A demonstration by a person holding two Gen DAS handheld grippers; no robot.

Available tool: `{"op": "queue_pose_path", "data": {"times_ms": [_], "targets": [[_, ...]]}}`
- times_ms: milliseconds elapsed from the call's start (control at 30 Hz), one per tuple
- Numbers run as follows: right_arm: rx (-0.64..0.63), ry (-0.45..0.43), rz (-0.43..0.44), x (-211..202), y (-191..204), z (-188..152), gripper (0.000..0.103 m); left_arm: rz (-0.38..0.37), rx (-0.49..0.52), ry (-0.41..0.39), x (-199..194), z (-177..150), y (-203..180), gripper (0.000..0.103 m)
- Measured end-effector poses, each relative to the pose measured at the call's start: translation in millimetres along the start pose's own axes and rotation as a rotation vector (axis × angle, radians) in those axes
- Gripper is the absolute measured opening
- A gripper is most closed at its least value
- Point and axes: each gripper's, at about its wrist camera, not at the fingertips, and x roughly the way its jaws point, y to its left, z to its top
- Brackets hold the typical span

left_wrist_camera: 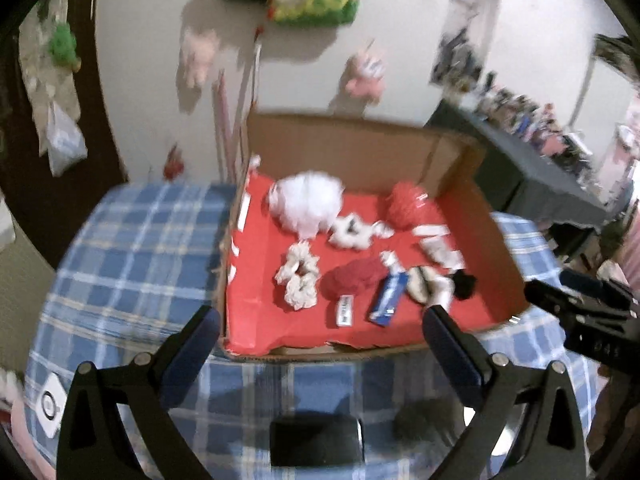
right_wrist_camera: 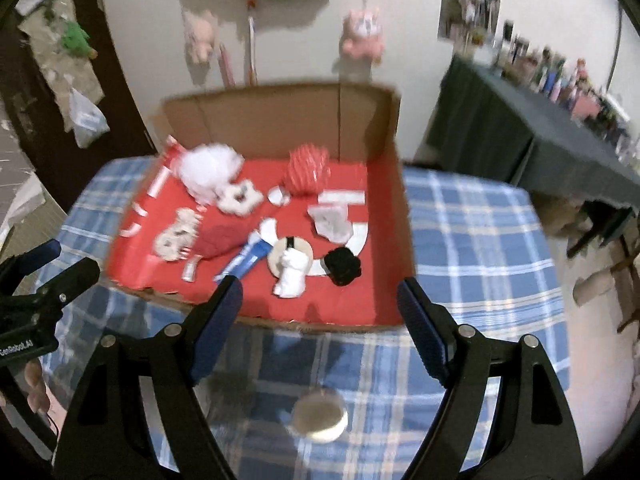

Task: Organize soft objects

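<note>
Left claw (left_wrist_camera: 320,332): spread, empty, over the checked worktop (left_wrist_camera: 132,248).
Right claw (right_wrist_camera: 320,300): spread, empty.
Cardboard box (left_wrist_camera: 352,140): white pom-pom (left_wrist_camera: 306,200), red yarn ball (left_wrist_camera: 408,204), black scrunchie (right_wrist_camera: 342,266) inside.

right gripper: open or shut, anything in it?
Open and empty. In the right wrist view the right gripper has its blue-padded fingers spread wide over the near edge of the cardboard box, nothing between them.

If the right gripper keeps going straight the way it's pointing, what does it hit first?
Probably the near rim of the cardboard box, or just past it the white plush figure on the red lining. The right gripper is open and empty, and nothing shows between its fingers and the box; depth is unclear.
</note>
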Motion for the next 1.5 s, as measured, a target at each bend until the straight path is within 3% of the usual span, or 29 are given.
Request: {"op": "queue_pose_path", "data": {"times_ms": [100,267,433,600,867,1167,1500], "targets": [[-0.024,-0.085,0.004,-37,5,-22,0.095,-0.023,0.038,-0.102,-42,-18,-6,0.103],[-0.093,-0.181,-0.003,-72,20,-82,0.095,-0.032,0.073,-0.246,-84,-68,-20,0.103],[-0.084,-0.193,-0.017,-61,23,-139,0.097,-0.031,0.072,-0.292,-82,-115,-27,0.103],[-0.059,-0.134,-0.041,-20,15,-170,0.097,-0.015,0.074,-0.255,-52,-150,-32,0.103],[-0.023,0.000,-0.080,43,2,-190,0.097,0.022,0.073,-0.085,17,-182,-29,0.103],[0.020,0.024,-0.077,53,-9,-197,0.099,0.073,0.074,0.015,39,-187,-33,0.103],[0.030,0.020,-0.089,52,-7,-199,0.102,0.105,0.068,0.014,41,-189,-35,0.103]]}}
